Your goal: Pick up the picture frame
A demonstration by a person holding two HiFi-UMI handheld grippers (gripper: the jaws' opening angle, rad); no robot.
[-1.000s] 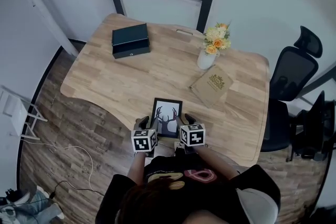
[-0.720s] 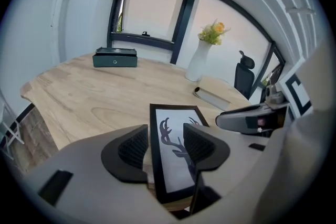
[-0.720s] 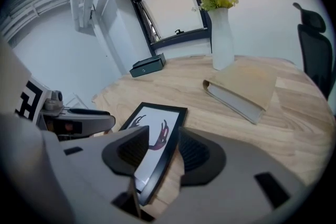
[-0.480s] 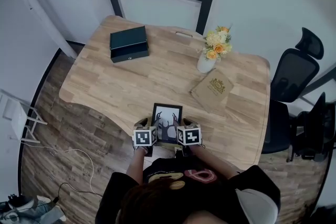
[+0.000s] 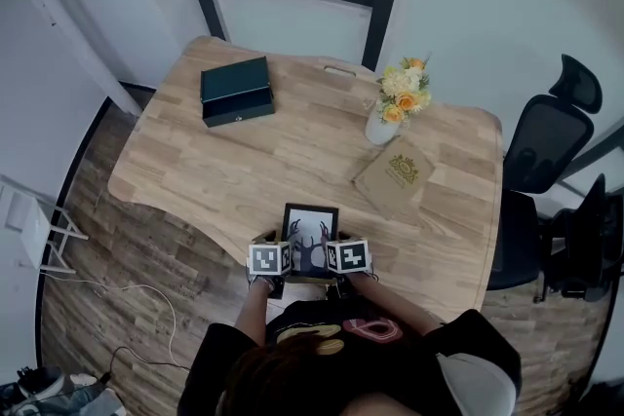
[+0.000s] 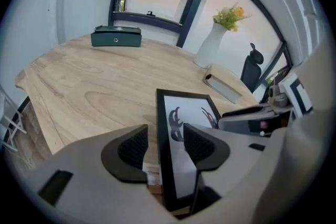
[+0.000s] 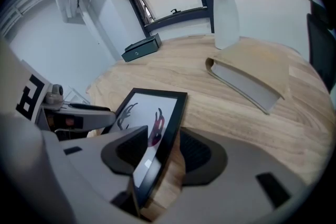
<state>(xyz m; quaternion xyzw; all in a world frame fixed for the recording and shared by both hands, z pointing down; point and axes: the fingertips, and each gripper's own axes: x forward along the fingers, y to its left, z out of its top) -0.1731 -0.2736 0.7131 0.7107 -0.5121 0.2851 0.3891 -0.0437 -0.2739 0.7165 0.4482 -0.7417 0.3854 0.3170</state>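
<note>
A black picture frame (image 5: 310,219) with a deer-antler print lies flat on the wooden table (image 5: 234,170), close to its near edge. My left gripper (image 5: 276,241) straddles the frame's left edge (image 6: 161,128), one pad over the glass and the other outside the rim. The pads stand wide and do not press. My right gripper (image 5: 336,241) straddles the frame's right edge (image 7: 170,113) in the same way. Its jaws are opening, with the rim between them and a gap on both sides. The frame's near end is hidden under both grippers.
A dark green box (image 5: 237,91) sits at the table's far left. A white vase of yellow flowers (image 5: 390,104) and a tan book (image 5: 395,172) stand to the right of the frame. A black office chair (image 5: 546,141) is beside the table's right side.
Both grippers have sunk toward the table and tipped more steeply, closing in over the frame's near end. The frame has stayed flat on the table.
</note>
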